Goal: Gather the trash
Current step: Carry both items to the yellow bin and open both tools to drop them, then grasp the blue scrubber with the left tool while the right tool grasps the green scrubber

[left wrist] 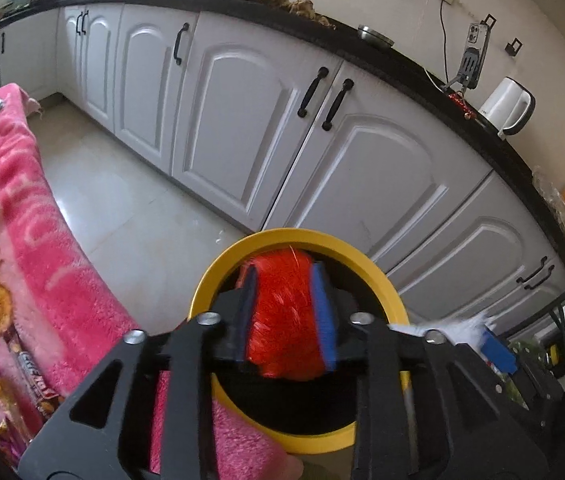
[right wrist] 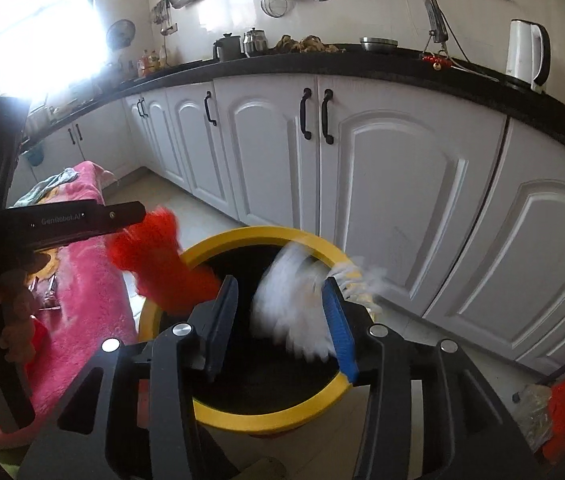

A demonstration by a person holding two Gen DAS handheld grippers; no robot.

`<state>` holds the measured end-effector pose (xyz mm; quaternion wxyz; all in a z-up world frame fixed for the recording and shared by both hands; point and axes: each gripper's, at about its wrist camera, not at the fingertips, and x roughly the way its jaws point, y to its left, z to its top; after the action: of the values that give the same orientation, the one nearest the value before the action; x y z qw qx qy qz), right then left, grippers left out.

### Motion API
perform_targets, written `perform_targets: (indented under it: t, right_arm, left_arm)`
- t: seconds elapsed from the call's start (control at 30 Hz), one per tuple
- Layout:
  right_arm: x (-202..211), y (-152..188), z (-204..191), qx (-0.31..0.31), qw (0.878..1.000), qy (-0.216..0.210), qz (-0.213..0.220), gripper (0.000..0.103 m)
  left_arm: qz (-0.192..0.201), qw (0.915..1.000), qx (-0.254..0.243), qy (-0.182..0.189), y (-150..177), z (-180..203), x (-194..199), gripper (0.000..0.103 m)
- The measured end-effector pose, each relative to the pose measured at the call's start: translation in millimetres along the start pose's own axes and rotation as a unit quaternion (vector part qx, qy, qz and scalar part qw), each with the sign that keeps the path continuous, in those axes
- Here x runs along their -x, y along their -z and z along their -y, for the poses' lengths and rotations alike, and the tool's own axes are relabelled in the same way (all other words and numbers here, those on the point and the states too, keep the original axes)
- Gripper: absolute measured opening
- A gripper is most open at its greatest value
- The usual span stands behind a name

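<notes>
Two grippers over round yellow-rimmed bin (right wrist: 242, 416): left gripper (left wrist: 288, 320) fingers narrowly bracket crinkly red wrapper (left wrist: 282, 320); right gripper (right wrist: 282, 332) fingers part-open, blurred white crumpled wrapper (right wrist: 290, 308) between. Either may snag, miss bin.

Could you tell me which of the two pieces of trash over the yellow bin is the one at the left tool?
The red wrapper, between the left tool fingers; the white piece sits at the right tool, over the yellow bin.

The yellow bin (left wrist: 218, 276) (right wrist: 242, 416) is looked down on closely from both wrists, white cabinets (left wrist: 242, 128) (right wrist: 402, 184) shared behind.
</notes>
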<state>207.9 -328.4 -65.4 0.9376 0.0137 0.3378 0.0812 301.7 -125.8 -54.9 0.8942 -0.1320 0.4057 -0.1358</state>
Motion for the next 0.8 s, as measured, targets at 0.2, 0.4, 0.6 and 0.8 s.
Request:
perform_targets:
  t: [0.2, 0.4, 0.6, 0.8]
  right_arm:
    - [9, -2, -7, 0.007, 1.0, -0.007, 0.003, 0.046]
    - [25, -9, -20, 0.017, 0.999, -0.022, 0.018, 0.048]
    - [39, -12, -50, 0.023, 0.997, -0.063, 0.026, 0.053]
    - [54, -14, -94, 0.052, 0.993, -0.102, 0.031, 0.057]
  left_arm:
    - [0.011, 0.9996, 0.024, 0.008, 5, -16, 23, 0.041]
    - [0.039, 0.9985, 0.037, 0.005, 9, -37, 70, 0.059]
    - [0.075, 0.9964, 0.037, -0.013, 13, -57, 117, 0.078]
    - [0.103, 0.9927, 0.052, -0.035, 19, -85, 159, 0.085]
